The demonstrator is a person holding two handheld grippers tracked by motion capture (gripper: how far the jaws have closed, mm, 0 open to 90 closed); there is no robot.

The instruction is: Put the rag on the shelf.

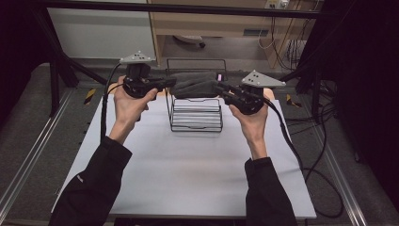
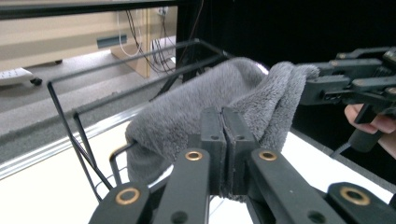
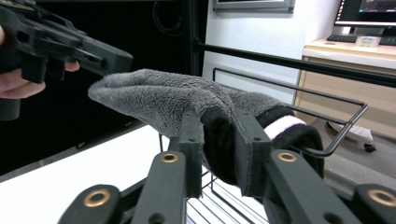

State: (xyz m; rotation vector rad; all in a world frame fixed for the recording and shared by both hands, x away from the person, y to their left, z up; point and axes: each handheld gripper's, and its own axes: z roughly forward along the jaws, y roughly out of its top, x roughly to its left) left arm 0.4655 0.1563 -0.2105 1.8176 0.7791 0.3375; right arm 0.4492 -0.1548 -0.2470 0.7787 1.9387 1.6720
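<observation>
Holding a grey fleece sock (image 1: 195,84) stretched between two grippers above a black wire rack (image 1: 196,115) at the far middle of the white table (image 1: 188,169). Left gripper (image 1: 165,84): jaws clenched on the sock's plain end. Right gripper (image 1: 221,89): jaws clamped on the black cuff end with its pink stripe (image 3: 285,125). The sock's long axis runs left to right, from one gripper to the other, directly over the rack; both hands stand about equally near it, so lowering onto the rack appears the likely next step.
</observation>
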